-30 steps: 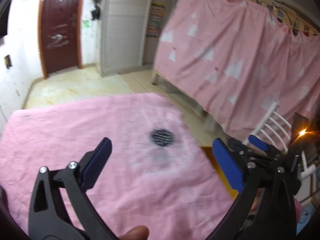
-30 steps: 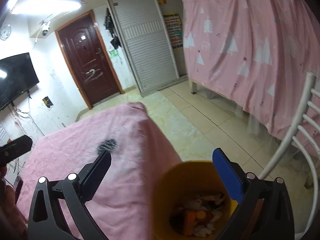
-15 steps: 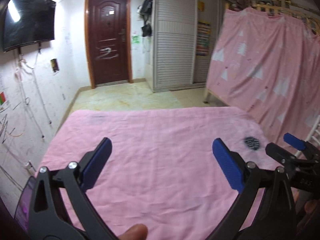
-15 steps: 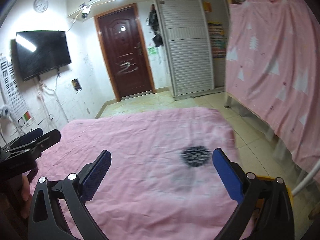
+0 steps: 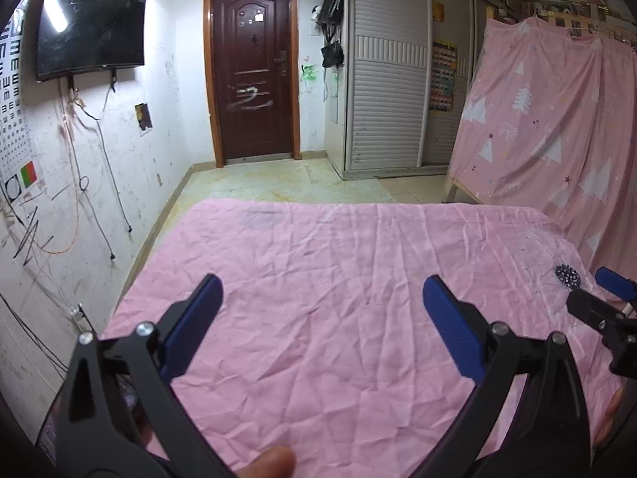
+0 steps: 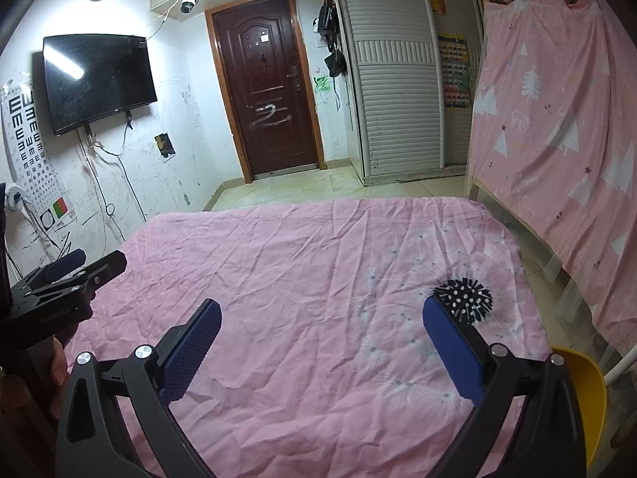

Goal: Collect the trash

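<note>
My left gripper [image 5: 320, 298] is open over the pink cloth-covered table [image 5: 338, 279], nothing between its blue pads. My right gripper [image 6: 320, 326] is open too, above the same table [image 6: 302, 263], with no object between its fingers. The yellow trash bin [image 6: 585, 394] shows only as a curved rim at the lower right of the right wrist view, beside the table's right edge; its contents are hidden. I see no loose trash on the cloth. Each gripper shows at the edge of the other's view: the right gripper [image 5: 609, 298] and the left gripper [image 6: 67, 275].
A black dandelion print [image 6: 464, 298] marks the cloth near its right edge. A pink curtain [image 6: 557, 119] hangs on the right. A brown door [image 5: 251, 71], grey shutters [image 5: 386, 99] and a wall TV [image 5: 87, 24] stand beyond. A white chair rail [image 6: 621, 362] is beside the bin.
Both grippers have swung left, away from the bin and up toward the room. The bin has slid from the middle of the right wrist view to its lower right corner. Both stay open.
</note>
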The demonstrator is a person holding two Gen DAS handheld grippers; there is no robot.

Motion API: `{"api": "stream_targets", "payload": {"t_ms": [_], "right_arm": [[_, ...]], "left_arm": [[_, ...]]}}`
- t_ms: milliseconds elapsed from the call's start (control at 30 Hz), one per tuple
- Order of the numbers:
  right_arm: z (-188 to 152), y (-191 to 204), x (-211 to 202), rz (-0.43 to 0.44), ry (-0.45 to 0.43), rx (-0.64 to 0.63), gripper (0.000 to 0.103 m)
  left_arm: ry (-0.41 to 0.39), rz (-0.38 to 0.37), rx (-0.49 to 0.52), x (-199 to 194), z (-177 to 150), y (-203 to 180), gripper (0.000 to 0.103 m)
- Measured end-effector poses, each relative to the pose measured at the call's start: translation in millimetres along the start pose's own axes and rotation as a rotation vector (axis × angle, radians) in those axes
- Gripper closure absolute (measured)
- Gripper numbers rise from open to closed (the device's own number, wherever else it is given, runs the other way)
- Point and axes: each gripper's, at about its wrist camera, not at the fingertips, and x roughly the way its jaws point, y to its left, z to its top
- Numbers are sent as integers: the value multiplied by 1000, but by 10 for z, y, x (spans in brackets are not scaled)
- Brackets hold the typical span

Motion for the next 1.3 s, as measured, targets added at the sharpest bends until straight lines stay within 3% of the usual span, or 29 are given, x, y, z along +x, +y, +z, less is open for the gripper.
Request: {"api": "stream_targets", "payload": {"t_ms": [1300], "right_arm": [[-18,33,62,-15,0,-19,9]], "left_arm": [[-1,1,-20,63,-8,50,6]]}}
